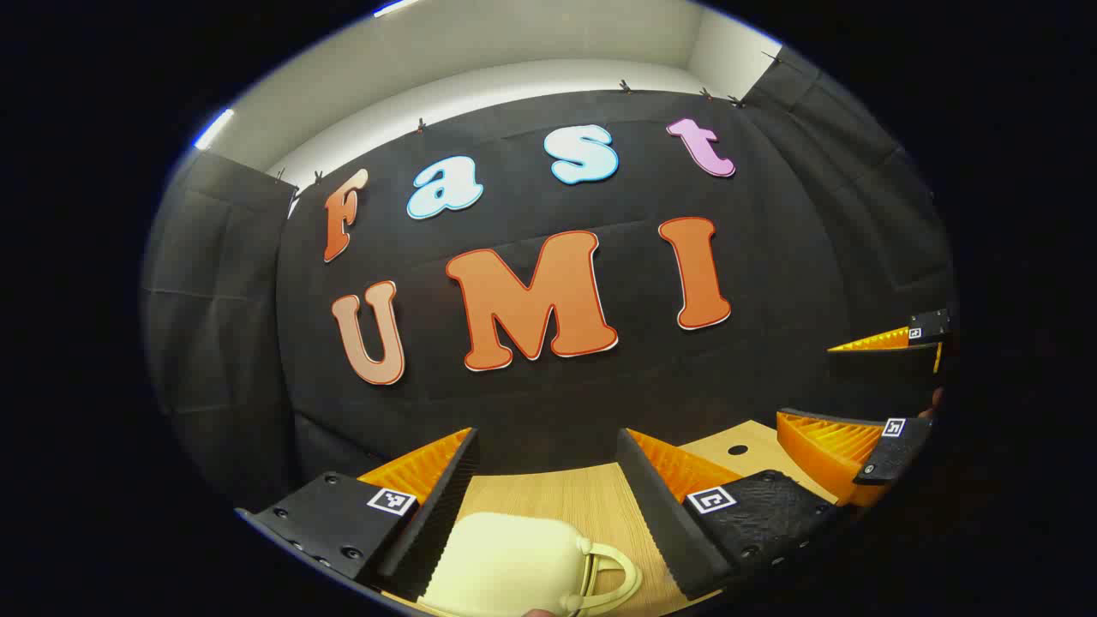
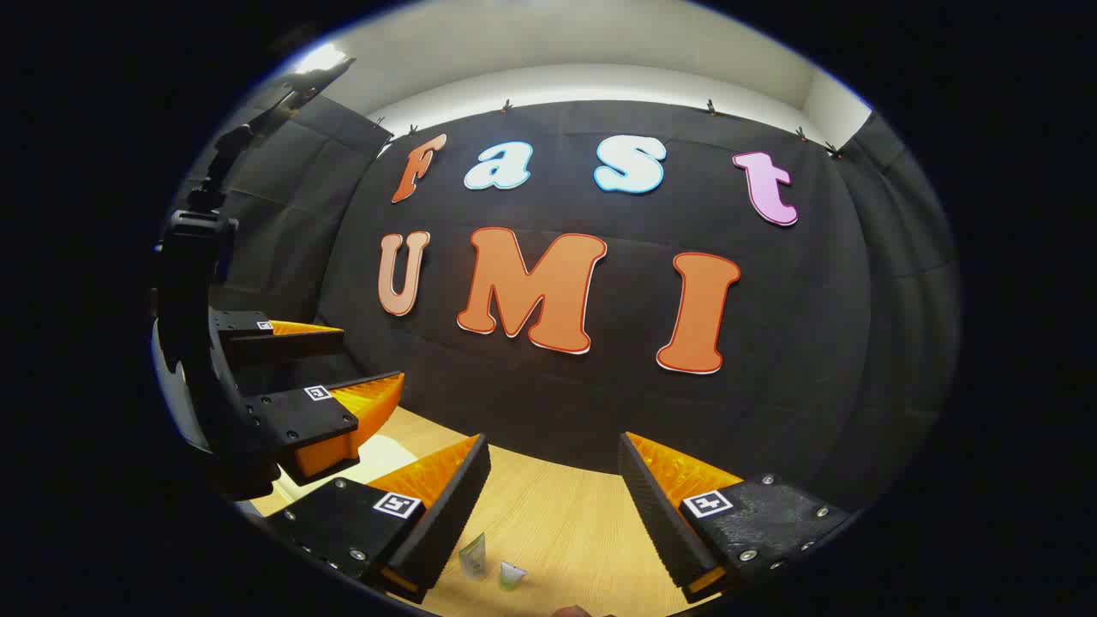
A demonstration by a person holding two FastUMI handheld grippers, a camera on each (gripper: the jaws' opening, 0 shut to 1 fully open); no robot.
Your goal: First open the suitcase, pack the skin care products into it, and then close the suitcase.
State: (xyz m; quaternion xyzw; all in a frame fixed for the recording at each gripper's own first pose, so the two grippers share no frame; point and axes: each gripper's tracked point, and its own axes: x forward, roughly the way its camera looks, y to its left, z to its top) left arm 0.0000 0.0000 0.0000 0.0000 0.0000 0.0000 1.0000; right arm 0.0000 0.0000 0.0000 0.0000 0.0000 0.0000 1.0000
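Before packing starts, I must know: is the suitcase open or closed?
Closed, it seems: the pale suitcase shows a rounded shell with its handle, no open gap, though only part is visible.

Left gripper [image 1: 548,454] held above the wooden table [image 1: 557,497], fingers spread wide apart, nothing between them. Below and between the fingers, at the bottom edge of the left gripper view: a pale cream suitcase [image 1: 506,566], lying on the table, lid down. Its looped carry handle [image 1: 613,574] points to the right side of the view. Right gripper [image 1: 891,390] at the far right, one finger above the other, jaws apart, well clear of the suitcase. A small dark round hole [image 1: 738,449] in the tabletop near it.
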